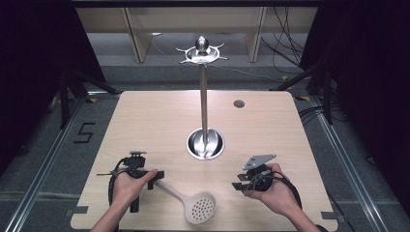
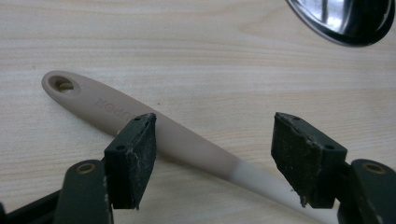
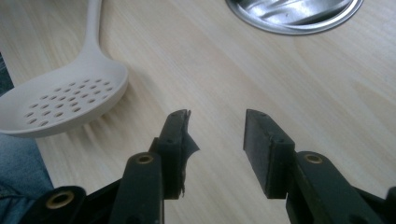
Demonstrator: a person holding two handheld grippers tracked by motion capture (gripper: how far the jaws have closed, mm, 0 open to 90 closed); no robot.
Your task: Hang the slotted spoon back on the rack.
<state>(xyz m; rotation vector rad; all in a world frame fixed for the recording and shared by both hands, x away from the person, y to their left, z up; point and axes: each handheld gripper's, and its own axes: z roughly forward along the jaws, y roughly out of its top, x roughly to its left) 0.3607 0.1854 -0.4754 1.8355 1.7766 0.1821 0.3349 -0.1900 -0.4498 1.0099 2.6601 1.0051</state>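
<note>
High view: both grippers' fingers apart, left gripper [image 1: 153, 177] straddling skimmer [image 1: 193, 203], right gripper [image 1: 238, 185] empty.

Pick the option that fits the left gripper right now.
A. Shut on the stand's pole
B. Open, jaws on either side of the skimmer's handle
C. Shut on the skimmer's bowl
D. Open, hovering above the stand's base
B: in the left gripper view, the left gripper has its jaws wide apart, and the skimmer handle lies on the table between them, not yet clamped.
</note>
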